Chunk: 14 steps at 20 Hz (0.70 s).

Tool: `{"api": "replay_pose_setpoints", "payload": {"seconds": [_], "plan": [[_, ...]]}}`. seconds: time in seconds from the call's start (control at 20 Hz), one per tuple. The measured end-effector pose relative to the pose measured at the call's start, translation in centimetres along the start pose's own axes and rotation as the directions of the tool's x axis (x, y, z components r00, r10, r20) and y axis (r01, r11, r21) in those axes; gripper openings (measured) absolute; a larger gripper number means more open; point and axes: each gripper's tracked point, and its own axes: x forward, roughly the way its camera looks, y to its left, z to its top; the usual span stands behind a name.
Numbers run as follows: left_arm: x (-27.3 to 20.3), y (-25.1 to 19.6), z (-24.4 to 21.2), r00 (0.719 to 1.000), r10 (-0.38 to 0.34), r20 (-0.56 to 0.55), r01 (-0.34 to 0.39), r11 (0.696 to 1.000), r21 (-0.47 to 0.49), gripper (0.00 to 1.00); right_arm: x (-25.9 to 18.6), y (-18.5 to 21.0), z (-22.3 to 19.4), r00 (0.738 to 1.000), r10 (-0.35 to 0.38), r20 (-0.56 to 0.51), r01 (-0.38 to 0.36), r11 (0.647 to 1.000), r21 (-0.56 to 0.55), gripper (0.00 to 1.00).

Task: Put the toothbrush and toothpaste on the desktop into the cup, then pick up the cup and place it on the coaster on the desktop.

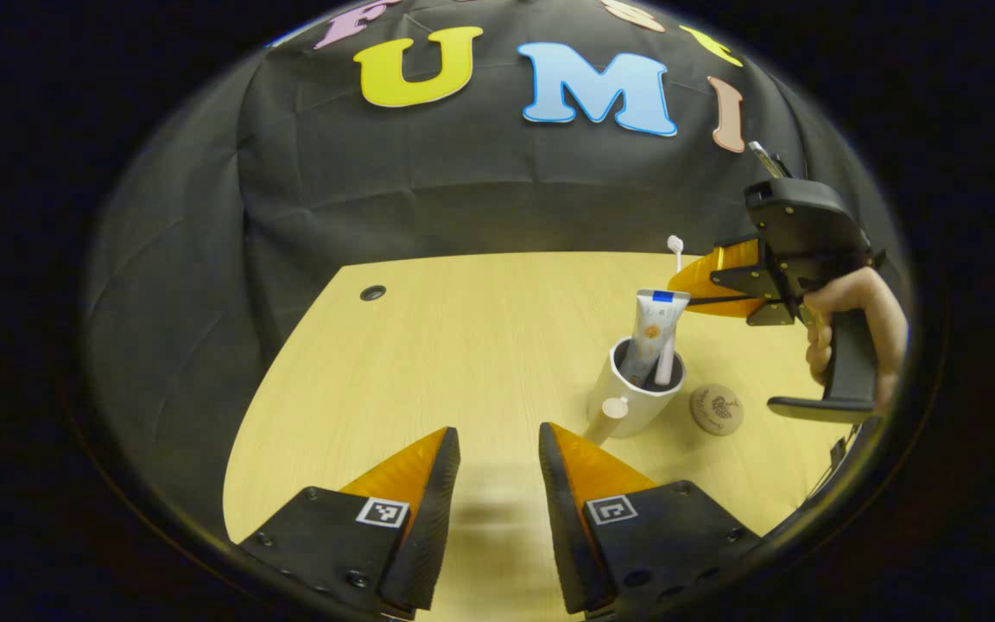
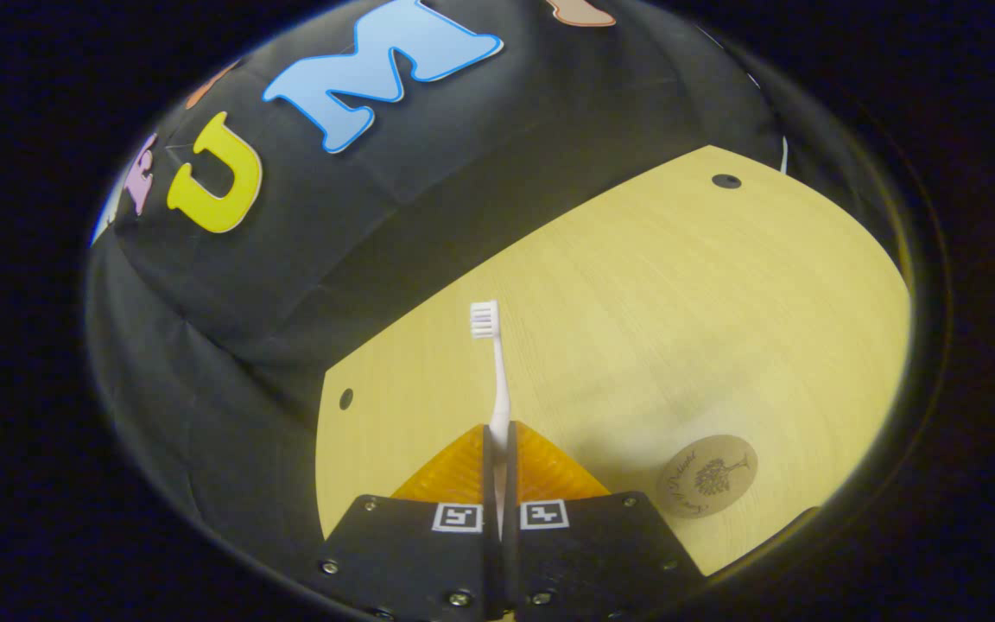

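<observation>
A white cup (image 1: 627, 399) stands on the wooden desktop (image 1: 463, 345), its handle turned toward me. A toothpaste tube (image 1: 658, 326) stands upright inside it. Beside the tube a white toothbrush (image 1: 667, 358) has its lower end in the cup and its head up. My right gripper (image 1: 681, 283) is shut on the toothbrush (image 2: 497, 380) from the right, held by a hand (image 1: 860, 315). In the right gripper view the brush rises from between the right gripper (image 2: 498, 429). The round wooden coaster (image 1: 716, 409) (image 2: 706, 476) lies just right of the cup. My left gripper (image 1: 497, 432) hangs open in front of the cup, holding nothing.
The desktop (image 2: 679, 328) has small dark cable holes (image 1: 372, 293) (image 2: 726, 181) near its far corners. The black cloth wall (image 1: 463, 190) closes off the back and left side. Bare wood lies left of the cup.
</observation>
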Motion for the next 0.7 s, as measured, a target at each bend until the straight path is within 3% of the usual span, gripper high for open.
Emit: {"api": "replay_pose_setpoints", "payload": {"seconds": [0.45, 0.7], "plan": [[1.5, -2.6, 1.0, 0.999, -0.050, -0.021, 0.050, 0.998, 0.034, 0.60, -0.5, -0.2, -2.3, 0.993, 0.065, 0.099, -0.052, 0.991, -0.121, 0.02], [3.0, -4.5, 1.9, 0.995, -0.097, -0.029, 0.099, 0.992, 0.074, 0.60, -1.2, -1.3, -3.4, 0.994, 0.040, 0.103, -0.022, 0.984, -0.177, 0.05]]}}
